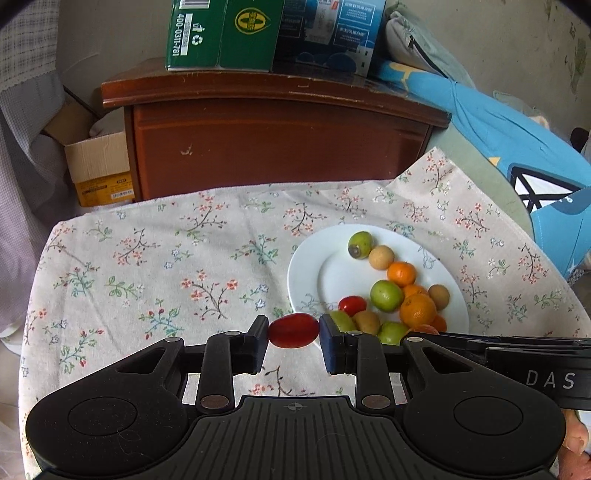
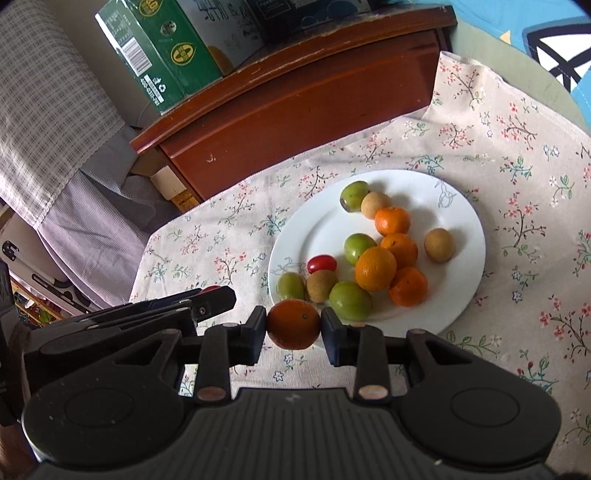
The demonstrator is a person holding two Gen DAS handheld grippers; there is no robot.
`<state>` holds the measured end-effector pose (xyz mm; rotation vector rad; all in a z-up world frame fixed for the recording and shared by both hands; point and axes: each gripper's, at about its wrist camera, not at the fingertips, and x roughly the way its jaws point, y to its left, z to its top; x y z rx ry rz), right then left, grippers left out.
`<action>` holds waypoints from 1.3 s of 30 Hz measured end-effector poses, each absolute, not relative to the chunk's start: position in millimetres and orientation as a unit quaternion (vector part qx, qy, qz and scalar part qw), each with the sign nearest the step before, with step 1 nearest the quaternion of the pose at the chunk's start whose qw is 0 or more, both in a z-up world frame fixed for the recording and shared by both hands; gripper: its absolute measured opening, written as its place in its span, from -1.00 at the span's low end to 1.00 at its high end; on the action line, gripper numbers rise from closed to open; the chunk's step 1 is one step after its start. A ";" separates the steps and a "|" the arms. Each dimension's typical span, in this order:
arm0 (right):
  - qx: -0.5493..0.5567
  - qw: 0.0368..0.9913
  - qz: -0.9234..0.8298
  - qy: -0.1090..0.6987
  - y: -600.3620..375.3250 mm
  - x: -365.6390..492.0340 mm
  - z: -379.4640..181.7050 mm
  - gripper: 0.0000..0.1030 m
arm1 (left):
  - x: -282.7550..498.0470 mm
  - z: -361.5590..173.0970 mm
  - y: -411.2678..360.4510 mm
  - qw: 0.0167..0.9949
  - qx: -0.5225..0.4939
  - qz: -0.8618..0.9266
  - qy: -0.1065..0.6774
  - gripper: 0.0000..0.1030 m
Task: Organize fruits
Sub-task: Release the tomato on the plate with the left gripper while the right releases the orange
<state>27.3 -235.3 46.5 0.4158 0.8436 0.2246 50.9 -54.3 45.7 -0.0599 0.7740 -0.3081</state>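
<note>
While the left gripper (image 1: 293, 331) is clenched on a cherry tomato (image 1: 293, 330) and the right gripper (image 2: 293, 325) on a mandarin (image 2: 293, 324), bruising or slippage may be caused by uneven squeezing.

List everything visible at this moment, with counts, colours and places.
Plate: one, white, on the tablecloth.
Green fruits: four, green, on the plate.
Oranges: four, orange, clustered on the plate.
Brown fruits: three, tan-brown, on the plate.
Small tomato: one, red, on the plate.
Held tomato: one, red, between the left gripper's fingers.
Held orange: one, orange, between the right gripper's fingers.
Tablecloth: one, beige floral, covering the table.
Cabinet: one, red-brown wood, behind the table.
Green box: one, on the cabinet.
Blue box: one, beside the green box.
Cardboard box: one, left of the cabinet.
Left gripper: black, shut on the tomato.
Right gripper: black, shut on the orange.
</note>
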 end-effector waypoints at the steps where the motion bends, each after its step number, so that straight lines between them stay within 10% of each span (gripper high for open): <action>1: 0.202 0.887 0.106 0.400 -237.9 28.0 49.0 -0.37 | 52.4 48.5 -55.6 0.915 -0.032 -0.152 0.371 -0.47; 35: 0.282 0.876 -0.031 0.391 -304.0 54.0 28.6 -0.32 | 111.2 33.2 -97.7 0.908 -0.071 -0.183 0.369 -0.44; 39: 0.278 0.879 -0.025 0.386 -302.9 53.7 30.8 -0.31 | 107.7 37.2 -104.1 0.909 -0.058 -0.173 0.374 0.13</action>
